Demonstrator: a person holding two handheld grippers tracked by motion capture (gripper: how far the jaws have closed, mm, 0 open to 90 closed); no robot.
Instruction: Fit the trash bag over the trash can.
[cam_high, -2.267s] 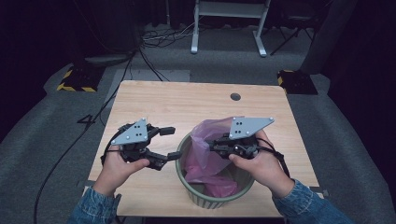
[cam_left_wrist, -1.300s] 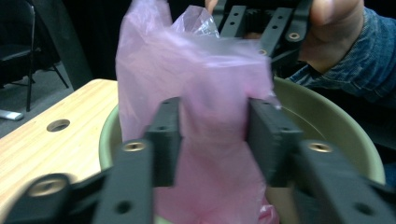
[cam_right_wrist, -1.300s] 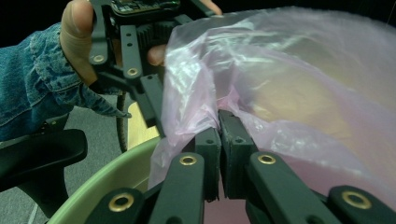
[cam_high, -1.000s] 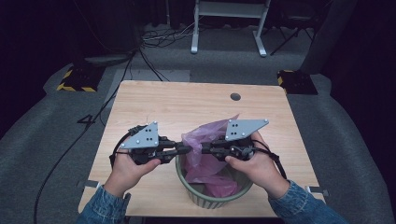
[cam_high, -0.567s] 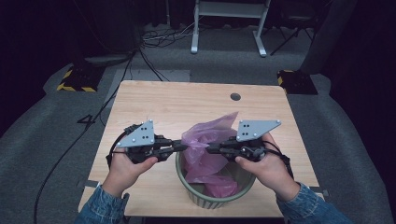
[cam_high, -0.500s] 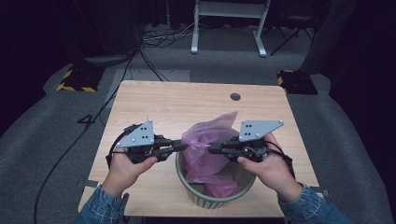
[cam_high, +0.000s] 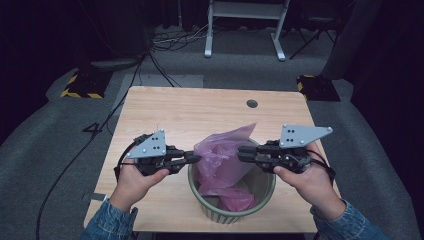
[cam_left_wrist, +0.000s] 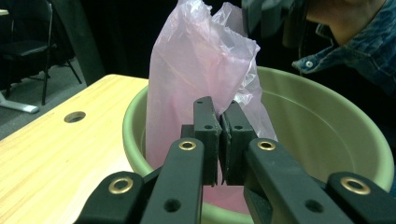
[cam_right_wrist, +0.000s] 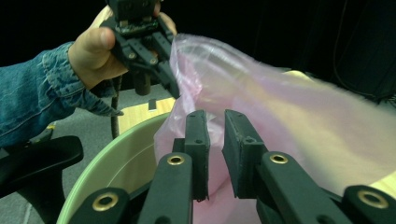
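One pink plastic bag (cam_high: 223, 159) stands inside the green bin (cam_high: 235, 212), its upper part rising above the rim and its lower part lying crumpled at the bin's bottom. The bin sits at the near edge of the wooden counter (cam_high: 175, 112), between my two hands. My left gripper (cam_high: 194, 158) is at the bag's left side; in the left gripper view its jaws are pressed together on a fold of the pink film. My right gripper (cam_high: 241, 152) is at the bag's right side; in the right gripper view a narrow gap is visible between its jaws with pink film in it, but I cannot tell if they really pinch it. On the far side of the counter there is a round cable hole (cam_high: 252, 104).
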